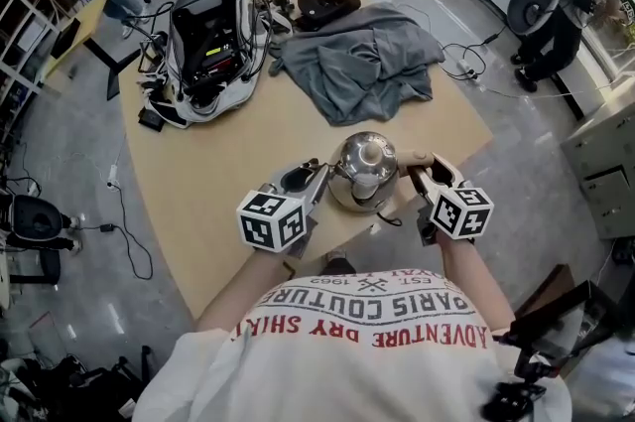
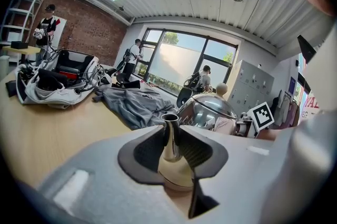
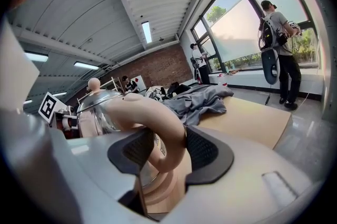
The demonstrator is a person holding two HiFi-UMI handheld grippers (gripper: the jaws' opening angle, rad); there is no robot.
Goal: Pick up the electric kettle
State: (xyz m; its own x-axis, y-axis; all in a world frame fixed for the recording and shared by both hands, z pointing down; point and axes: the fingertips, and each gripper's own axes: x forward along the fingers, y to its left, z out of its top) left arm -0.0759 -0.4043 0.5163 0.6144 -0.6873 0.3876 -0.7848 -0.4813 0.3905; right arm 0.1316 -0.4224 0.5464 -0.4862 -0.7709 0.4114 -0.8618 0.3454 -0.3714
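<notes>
Open tabletop [image 1: 238, 152] is seen across the middle, where a clear lane is left between the kettle [image 1: 365, 174] at the near edge and the clutter at the far end. The far right is blocked by a crumpled grey garment [image 1: 362, 63], the far left by an open bag [image 1: 208, 38] ringed with cables [image 1: 260, 18]; a dark object [image 1: 322, 3] is lodged between them at the far edge. Both flanks of the kettle are taken: the spout is clamped by the left gripper [image 1: 319, 174], the handle by the right gripper [image 1: 419, 170]. Room is left above the lid.
</notes>
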